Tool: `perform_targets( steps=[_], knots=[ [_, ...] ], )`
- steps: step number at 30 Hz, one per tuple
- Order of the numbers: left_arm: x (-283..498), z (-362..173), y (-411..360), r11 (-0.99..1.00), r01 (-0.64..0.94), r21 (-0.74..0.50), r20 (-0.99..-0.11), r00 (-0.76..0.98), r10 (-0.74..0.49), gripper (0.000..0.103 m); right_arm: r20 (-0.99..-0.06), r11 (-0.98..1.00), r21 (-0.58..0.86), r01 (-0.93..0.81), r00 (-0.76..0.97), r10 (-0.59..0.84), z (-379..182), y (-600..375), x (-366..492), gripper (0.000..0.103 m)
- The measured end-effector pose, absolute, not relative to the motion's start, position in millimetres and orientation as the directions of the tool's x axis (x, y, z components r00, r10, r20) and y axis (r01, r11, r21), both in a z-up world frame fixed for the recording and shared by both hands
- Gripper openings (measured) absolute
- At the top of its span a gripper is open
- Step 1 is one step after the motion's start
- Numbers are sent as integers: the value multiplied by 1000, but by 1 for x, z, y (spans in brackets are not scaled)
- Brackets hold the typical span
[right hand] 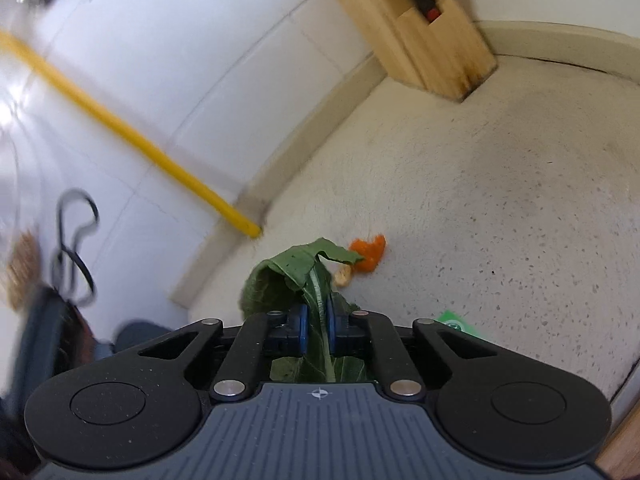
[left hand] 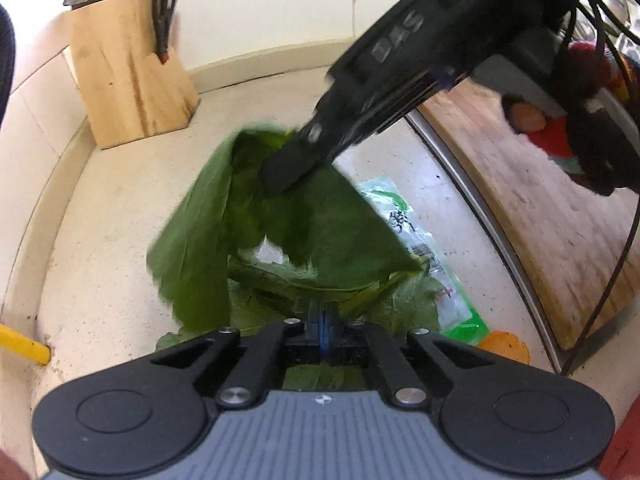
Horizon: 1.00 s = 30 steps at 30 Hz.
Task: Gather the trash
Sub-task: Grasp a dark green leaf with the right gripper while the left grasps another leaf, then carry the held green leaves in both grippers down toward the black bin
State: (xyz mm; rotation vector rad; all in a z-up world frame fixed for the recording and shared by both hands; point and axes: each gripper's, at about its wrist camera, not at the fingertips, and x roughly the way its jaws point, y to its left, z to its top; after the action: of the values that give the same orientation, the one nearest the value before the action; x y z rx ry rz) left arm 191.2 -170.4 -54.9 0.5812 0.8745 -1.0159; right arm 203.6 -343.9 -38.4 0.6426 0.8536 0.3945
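I have my right claw (right hand: pixel 316 326) closed on a big green leaf (right hand: pixel 296 276), pinching it along the pale midrib, with the blade curling up over the far side of the fingers. From the left wrist view the same leaf (left hand: pixel 248 220) hangs lifted off the table (left hand: pixel 100 240), draped and folded, its lower edge near more leaves (left hand: pixel 280 280) lying in front of my left claw (left hand: pixel 324 320). That claw's pads sit close together and seem to have leaf between them, though I cannot tell for sure. The leaf looks light, limp and easy to tear, so I judge the midrib the best hold: it is the one stiff part, and the thin blade would rip or slip. A green wrapper (left hand: pixel 424 252) lies flat on the table to the right, likely slick and thin, best taken by an edge. The orange peel (right hand: pixel 368 252) near the far wall looks small and firm.
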Motion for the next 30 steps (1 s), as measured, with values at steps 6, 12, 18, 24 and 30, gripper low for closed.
perform_targets(
  steps=[6,12,18,24,30],
  knots=[
    [187,-50,-165,358,931,63,-831,248,-498,7,-497,707,706,-45,680,539,-21,-367,184,13],
    [176,-53,-178,123,973,194,-861,229,-454,37,-510,707,706,-33,669,541,-24,-367,178,13],
    [194,-62,-186,95,983,159,-905,183,-383,38,-522,707,706,-41,645,558,-30,-359,183,13],
    [198,-60,-184,153,981,121,-906,172,-386,13,-565,750,660,-37,633,529,-26,-351,178,14],
    [210,-42,-170,276,961,12,-890,137,-436,9,-574,767,641,-13,655,491,-16,-357,162,14]
  ],
)
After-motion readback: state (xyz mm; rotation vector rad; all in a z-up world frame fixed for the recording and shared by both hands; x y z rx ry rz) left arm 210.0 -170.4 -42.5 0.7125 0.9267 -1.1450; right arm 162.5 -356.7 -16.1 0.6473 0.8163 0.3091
